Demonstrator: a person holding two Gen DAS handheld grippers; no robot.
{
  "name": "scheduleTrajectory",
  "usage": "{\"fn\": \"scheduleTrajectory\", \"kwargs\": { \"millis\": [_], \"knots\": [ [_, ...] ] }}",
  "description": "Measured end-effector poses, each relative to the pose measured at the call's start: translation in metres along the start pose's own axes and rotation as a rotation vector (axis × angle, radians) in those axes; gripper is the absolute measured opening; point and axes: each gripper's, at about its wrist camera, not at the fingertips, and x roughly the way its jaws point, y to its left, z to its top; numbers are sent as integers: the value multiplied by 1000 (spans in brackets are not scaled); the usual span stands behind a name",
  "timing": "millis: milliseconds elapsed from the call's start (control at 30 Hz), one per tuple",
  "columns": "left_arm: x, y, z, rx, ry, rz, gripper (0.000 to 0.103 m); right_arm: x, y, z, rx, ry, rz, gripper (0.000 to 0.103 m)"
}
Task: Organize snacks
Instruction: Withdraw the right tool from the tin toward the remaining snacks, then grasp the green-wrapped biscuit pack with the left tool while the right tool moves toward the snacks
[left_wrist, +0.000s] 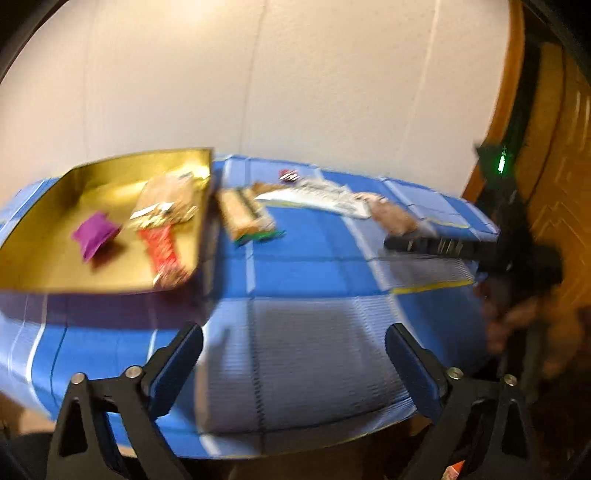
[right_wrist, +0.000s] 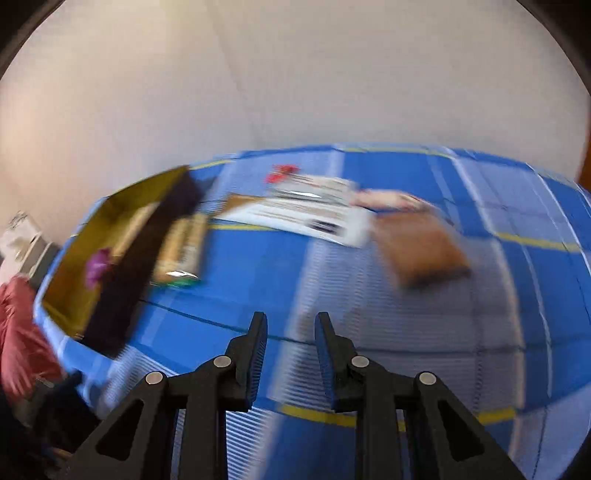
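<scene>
Left gripper (left_wrist: 295, 350) jaws wide — right gripper (right_wrist: 290, 341) nearly closed, empty.

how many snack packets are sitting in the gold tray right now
3: a purple packet at the tray's middle, a tan bag toward its far right, and a red packet by its near right edge. Blur may hide others.

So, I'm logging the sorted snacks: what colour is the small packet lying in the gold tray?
Purple packet in the gold tray; clearest in the left wrist view.

Near tablecloth (left_wrist: 306, 266) bare; gold tray (left_wrist: 44, 236) blocks left.
</scene>
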Motion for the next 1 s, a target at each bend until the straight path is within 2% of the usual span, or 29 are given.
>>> {"fn": "scheduleTrajectory", "kwargs": {
  "millis": [200,367,467,600,700,933,1000],
  "knots": [
    [7,-23,39,40,4,-58,97,-4,-39,-17,73,-40,-59,27],
    [36,-18,77,-51,66,-95,91,-11,-51,-27,79,-94,-77,27],
    [54,-19,92,-56,88,-44,91,-14,-52,-32,61,-126,-95,27],
    [88,-18,108,-76,140,79,91,-15,-54,-34,60,-141,-85,27],
    [109,-14,114,-112,164,139,91,-16,-56,-35,68,-148,-67,27],
    [146,-5,115,-150,189,219,92,-17,-56,-36,62,-161,-64,27],
    [148,-6,116,-130,169,259,94,-17,-54,-38,55,-166,-73,28]
  ]
}}
